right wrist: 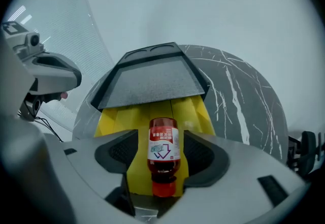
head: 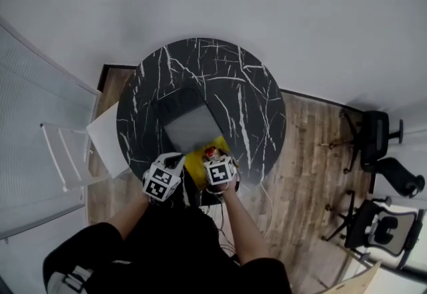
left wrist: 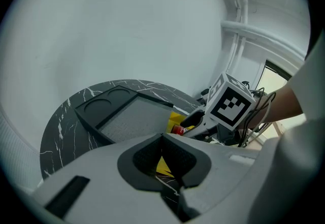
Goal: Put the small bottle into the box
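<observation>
- The right gripper [right wrist: 162, 134] points steeply down with its jaws spread wide. The small clear plastic bottle of red liquid [right wrist: 163, 149], with a white label and a red cap, lies lengthwise between the pads with a thin gap on each side, so nothing clamps it.
- The bottle lies on the yellow cardboard box [right wrist: 119, 119], base towards the far end and cap towards the person. I cannot tell how deep it sits or whether it has fully settled inside.
- Because the gaps beside the bottle are so narrow, a withdrawal that drifts sideways or twists could let a pad catch the label and drag the bottle back up or tip it over the wall.
- The bottle is round and on its side, so I judge that a nudge could roll it against a flap or out of the box.
- The left gripper [left wrist: 163, 159] has its jaws drawn nearly together, with a corner of the yellow box in the slit. This reads as a pinch that steadies the box.
- If that pinch slips or tugs, the light box could skew or tilt and spill the bottle.
- The box's far end sits at the black rectangular tray with the grey inset [right wrist: 152, 78], which seems to overlap it. A forward push could jam the box under the tray.
- The box sits near the near rim of the round black marble table with white veins [right wrist: 238, 101]. A pull towards the person could carry it over the edge.
</observation>
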Tool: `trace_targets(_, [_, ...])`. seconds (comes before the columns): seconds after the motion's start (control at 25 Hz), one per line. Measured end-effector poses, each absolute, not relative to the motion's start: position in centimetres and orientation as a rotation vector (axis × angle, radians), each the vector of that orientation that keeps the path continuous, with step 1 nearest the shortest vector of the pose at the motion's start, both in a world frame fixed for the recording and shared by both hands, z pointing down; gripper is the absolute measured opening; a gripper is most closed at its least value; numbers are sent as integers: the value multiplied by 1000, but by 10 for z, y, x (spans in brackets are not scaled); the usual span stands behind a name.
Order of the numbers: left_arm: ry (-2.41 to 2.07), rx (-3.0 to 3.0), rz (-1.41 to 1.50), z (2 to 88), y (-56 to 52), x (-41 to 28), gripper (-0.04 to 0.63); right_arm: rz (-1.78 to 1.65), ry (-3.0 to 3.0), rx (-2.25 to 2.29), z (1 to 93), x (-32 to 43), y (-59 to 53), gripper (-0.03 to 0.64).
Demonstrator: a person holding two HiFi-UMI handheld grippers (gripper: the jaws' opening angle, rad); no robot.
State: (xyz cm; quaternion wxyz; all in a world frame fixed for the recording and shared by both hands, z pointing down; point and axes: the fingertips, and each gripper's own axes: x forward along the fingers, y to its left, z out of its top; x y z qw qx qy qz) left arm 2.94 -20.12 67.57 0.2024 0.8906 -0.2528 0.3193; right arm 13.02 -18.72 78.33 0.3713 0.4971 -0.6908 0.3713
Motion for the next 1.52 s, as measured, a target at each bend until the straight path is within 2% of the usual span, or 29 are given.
trace_targets(0.2, [-725,2491,865,668,-189,33,0,900,-1861,1406,745,135,-179,253])
trace_targets(0.28, [-731,2492,853,666,-182,35,0,854,-1885,1482,725,139,-174,194])
trace_targets(0.4, [-735,2489,837,660,-171,37,0,801,-1920,1582,701,142,-164,37])
trace_targets(0.44, [-740,2488,832,657,-167,38,0,790,-1935,1607,694,142,-161,6])
trace_targets(0.92, [-867,2581,647,584,-127,45,0,588,-2113,1910,585,159,-107,-5])
trace_targets(1.52, [-1037,2797,318,469,-50,48,0,98,-2250,2160,431,167,-9,-5])
